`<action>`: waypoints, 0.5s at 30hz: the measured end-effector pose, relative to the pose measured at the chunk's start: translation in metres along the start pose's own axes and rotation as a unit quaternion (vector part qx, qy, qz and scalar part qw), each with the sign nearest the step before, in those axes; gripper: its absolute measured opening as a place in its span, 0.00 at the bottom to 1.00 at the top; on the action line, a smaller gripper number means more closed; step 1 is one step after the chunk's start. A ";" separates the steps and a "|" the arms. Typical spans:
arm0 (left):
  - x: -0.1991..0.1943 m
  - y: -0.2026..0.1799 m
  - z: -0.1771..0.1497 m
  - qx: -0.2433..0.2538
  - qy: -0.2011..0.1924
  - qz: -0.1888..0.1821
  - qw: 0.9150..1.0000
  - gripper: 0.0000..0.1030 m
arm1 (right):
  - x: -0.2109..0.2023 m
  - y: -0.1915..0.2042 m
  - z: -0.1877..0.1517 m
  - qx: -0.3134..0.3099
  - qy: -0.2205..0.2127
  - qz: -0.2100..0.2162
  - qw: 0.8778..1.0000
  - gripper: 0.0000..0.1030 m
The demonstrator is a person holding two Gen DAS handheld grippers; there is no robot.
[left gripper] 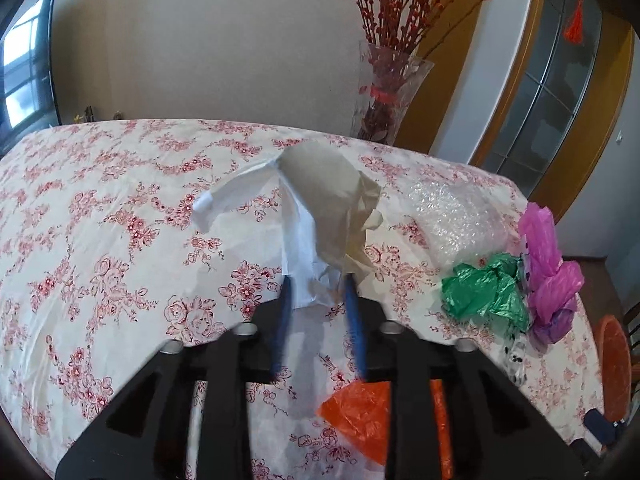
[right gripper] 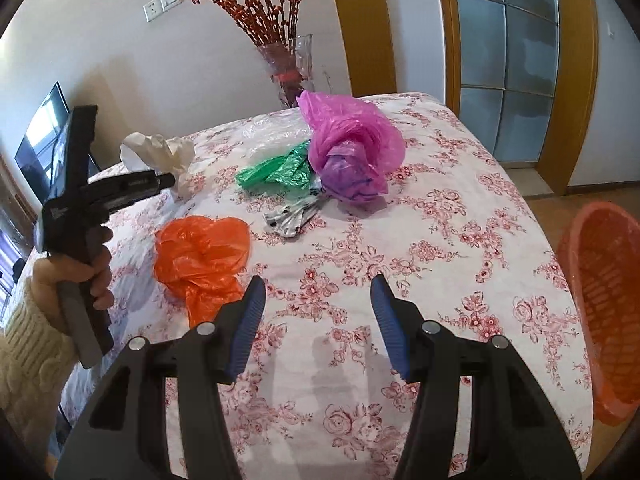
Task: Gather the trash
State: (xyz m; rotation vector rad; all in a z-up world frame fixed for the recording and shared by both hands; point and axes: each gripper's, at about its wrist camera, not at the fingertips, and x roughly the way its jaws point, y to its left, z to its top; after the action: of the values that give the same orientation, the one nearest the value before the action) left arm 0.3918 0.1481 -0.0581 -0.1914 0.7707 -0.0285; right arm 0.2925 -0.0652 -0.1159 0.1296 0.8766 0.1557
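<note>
Spread wide at the bottom of the right wrist view, the right gripper (right gripper: 318,300) with blue ribbed pads holds nothing above the floral pink-and-white tablecloth (right gripper: 440,240). Left of it lies a crumpled orange plastic bag (right gripper: 200,258); an orange plastic basket (right gripper: 604,300) stands at the right edge. Further up, centre frame, a green plastic bag (right gripper: 276,172) touches a bunched magenta plastic bag (right gripper: 352,148). At middle left, the left gripper (left gripper: 318,284) pinches a crumpled white-and-beige paper wad (left gripper: 324,208), lifted above the cloth. Behind stands a glass vase of red branches (right gripper: 288,64)
</note>
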 end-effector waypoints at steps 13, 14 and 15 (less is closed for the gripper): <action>-0.002 -0.023 0.001 -0.001 -0.015 -0.009 1.000 0.67 | 0.002 -0.021 -0.005 0.024 0.006 -0.008 1.000 0.53; 0.000 -0.027 0.001 0.005 -0.014 -0.008 1.000 0.68 | 0.001 -0.023 -0.005 0.026 0.006 -0.010 1.000 0.53; 0.002 -0.032 0.001 0.012 -0.013 -0.005 1.000 0.68 | 0.001 -0.026 -0.005 0.028 0.005 -0.011 1.000 0.53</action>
State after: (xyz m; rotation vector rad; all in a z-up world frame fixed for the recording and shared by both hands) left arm 0.3955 0.1167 -0.0525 -0.1718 0.7437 -0.0451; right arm 0.2915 -0.0906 -0.1246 0.1710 0.8926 0.1117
